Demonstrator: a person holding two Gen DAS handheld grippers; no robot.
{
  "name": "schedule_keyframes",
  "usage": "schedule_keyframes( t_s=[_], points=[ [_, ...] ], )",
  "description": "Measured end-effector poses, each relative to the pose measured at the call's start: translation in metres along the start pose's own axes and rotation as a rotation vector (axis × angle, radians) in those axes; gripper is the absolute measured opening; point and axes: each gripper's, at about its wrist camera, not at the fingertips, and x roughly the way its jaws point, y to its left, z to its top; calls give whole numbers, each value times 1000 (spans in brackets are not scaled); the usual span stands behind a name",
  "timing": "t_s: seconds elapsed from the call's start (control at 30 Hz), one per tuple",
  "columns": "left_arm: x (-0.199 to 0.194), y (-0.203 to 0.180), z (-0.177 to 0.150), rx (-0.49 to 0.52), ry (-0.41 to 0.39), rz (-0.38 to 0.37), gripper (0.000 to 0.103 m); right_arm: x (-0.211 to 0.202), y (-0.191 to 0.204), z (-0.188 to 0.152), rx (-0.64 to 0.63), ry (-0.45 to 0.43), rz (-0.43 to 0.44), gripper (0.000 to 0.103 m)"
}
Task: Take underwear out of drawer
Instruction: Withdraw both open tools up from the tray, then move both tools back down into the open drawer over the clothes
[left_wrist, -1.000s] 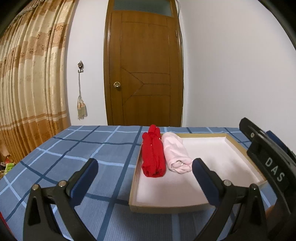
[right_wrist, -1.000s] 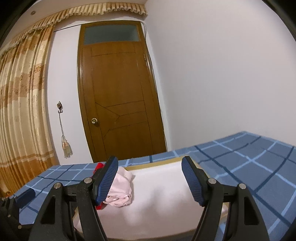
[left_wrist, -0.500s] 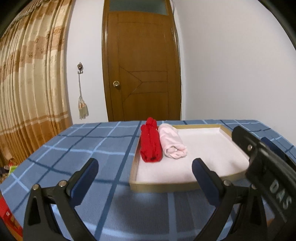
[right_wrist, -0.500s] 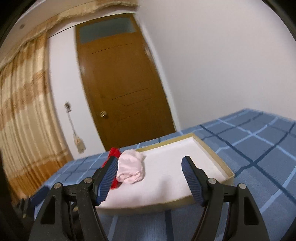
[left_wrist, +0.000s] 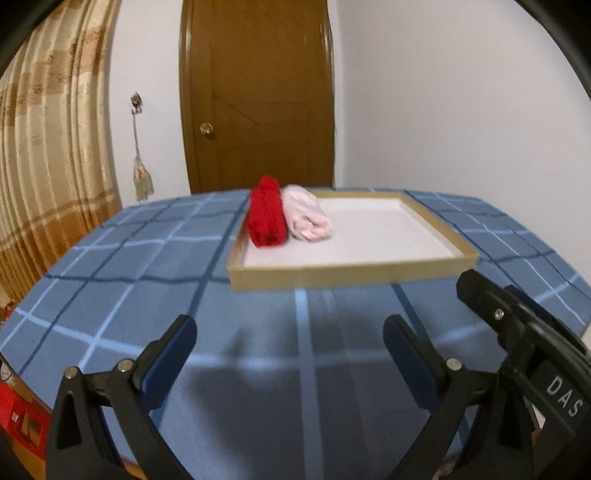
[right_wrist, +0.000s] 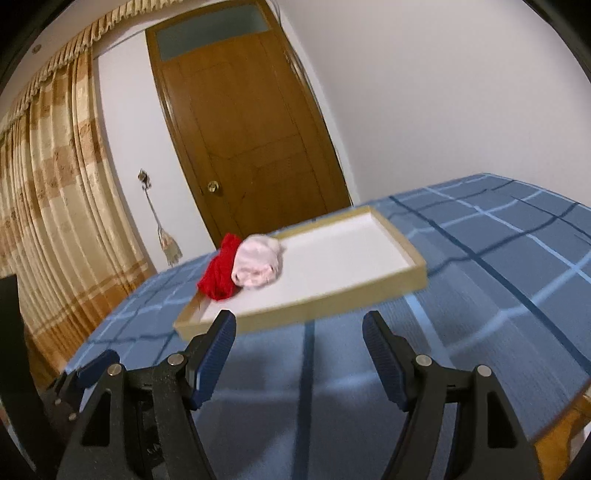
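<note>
the left wrist view looks level along its own left gripper (left_wrist: 290, 345) across the blue checked tablecloth (left_wrist: 147, 295) toward the drawer (left_wrist: 347, 275), facing the wooden door (left_wrist: 258, 103) nearly square-on. the right wrist view sits low over its right gripper (right_wrist: 299, 345), tilted and aimed leftward past the drawer (right_wrist: 332, 299) at the door (right_wrist: 251, 140). both share the drawer, door, curtain (left_wrist: 48, 155) and the red underwear (left_wrist: 266, 218) beside the pink underwear (left_wrist: 306, 219).
</note>
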Motion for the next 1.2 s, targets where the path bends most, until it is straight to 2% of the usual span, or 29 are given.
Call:
schedule_keyframes(
  t_s=[0.23,0.53,0.73,1.07,1.2],
  points=[
    [-12,-7,-23,13,107,-41,102,-28,-10,-14,-31,85,25,73],
    [-29,-12,-52,74,200,-72,102,-67,-25,-34,-51,169,57,73],
    [-29,-17,-77,99,319,-151,102,-88,-52,-48,-22,246,45,73],
    [-16,-63,-124,288,542,-248,102,-103,-87,-85,26,430,0,73],
    [-4,-78,-143,346,646,-271,102,-105,-96,-92,52,461,4,73]
  ],
)
